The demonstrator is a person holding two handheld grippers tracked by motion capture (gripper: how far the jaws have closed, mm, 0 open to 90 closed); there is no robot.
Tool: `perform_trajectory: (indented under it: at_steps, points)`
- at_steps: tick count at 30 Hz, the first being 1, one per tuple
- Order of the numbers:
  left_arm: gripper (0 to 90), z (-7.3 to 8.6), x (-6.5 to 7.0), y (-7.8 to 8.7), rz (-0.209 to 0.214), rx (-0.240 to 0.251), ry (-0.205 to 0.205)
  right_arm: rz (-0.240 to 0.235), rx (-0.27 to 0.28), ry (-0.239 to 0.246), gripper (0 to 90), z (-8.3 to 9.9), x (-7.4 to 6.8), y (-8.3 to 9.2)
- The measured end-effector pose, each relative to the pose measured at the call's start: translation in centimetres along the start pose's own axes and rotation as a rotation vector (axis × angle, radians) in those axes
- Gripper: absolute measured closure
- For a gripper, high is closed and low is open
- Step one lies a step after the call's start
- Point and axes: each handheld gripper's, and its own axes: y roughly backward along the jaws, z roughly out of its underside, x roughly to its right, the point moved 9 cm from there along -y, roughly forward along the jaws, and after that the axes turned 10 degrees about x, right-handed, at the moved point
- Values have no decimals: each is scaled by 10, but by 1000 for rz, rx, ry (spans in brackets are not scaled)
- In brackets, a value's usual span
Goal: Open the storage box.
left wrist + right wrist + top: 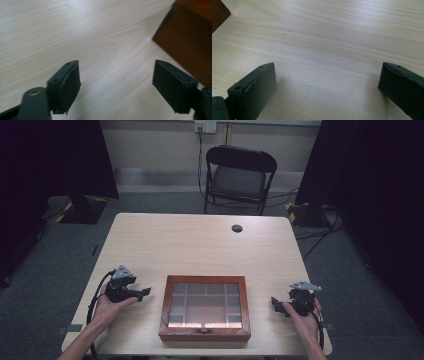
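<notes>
The brown wooden box with a glass lid split into little squares [205, 307] sits near the table's front edge, between the two hands; the left gripper [145, 293] has its jaws wide apart with nothing in them, and so does the right gripper [274, 302]; both rest on the pale wooden table [200, 245] beside the box, not touching it; a hard bump could slide the box off the edge; a jaw could crack the glass.

A brown wooden box [205, 307] with a glass lid lies flat near the table's front edge. Its lid is shut, showing gridded compartments.
</notes>
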Motion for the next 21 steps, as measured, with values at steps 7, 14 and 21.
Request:
perform_trajectory:
  at_steps: [7,14,21]
  points:
    - [289,-17,29,6,104,44,-6,0,0,0,6,0,0,0]
    - [332,-34,58,13,209,111,-18,-1,1,0,6,0,0,0]
    - [374,-47,95,7,311,105,-84,-1,1,1,6,0,0,0]
